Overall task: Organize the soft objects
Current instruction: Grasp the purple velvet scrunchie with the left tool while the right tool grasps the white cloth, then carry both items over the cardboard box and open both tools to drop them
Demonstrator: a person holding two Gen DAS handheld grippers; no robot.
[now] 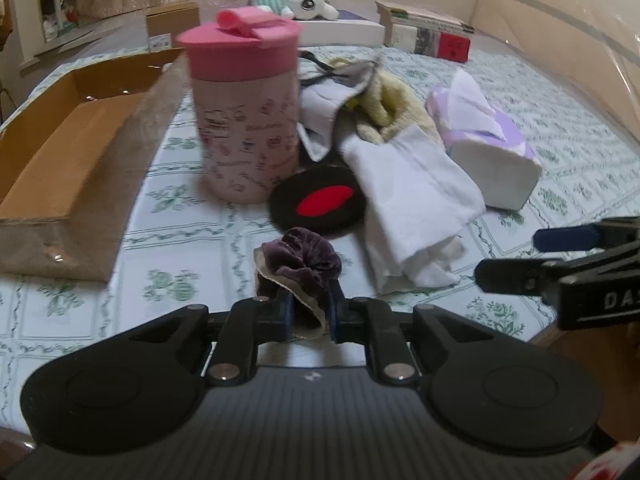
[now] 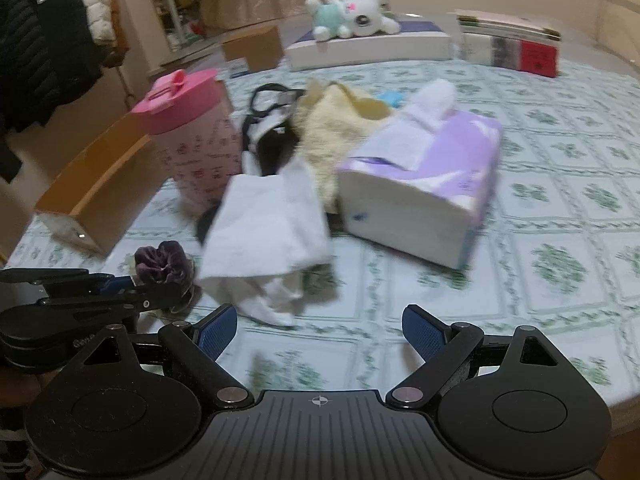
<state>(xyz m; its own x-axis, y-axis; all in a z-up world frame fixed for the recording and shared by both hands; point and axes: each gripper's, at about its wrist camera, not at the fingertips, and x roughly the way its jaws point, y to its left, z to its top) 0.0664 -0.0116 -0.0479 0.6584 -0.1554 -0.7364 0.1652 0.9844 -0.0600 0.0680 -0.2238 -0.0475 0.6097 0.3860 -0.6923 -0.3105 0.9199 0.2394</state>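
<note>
Purple velvet is pinched between the pads of the left gripper (image 1: 310,314): a scrunchie (image 1: 298,266) is clamped there, its bulk bunched just beyond the fingertips, low over the green-patterned tablecloth (image 1: 180,208). The right gripper (image 2: 316,330) is held with its blue pads spread wide and nothing between them, just short of a crumpled white cloth (image 2: 268,220).

Beyond the scrunchie a black round pad with a red centre (image 1: 320,200) is seen flat on the tablecloth, touching the foot of a pink-lidded canister (image 1: 244,120) that stands upright. To the right of the canister a heap of soft things is piled: the white cloth, a yellow towel (image 1: 392,108) and a grey piece with black straps (image 1: 332,80). A lilac tissue pack (image 2: 432,176) is set just beside the heap, on its right, with a tissue sticking up from its top.

An open cardboard box (image 1: 72,140) is placed left of the canister. At the far edge a plush toy (image 2: 352,12) is laid on a flat white box (image 2: 368,48), with stacked books (image 2: 508,40) near it.
</note>
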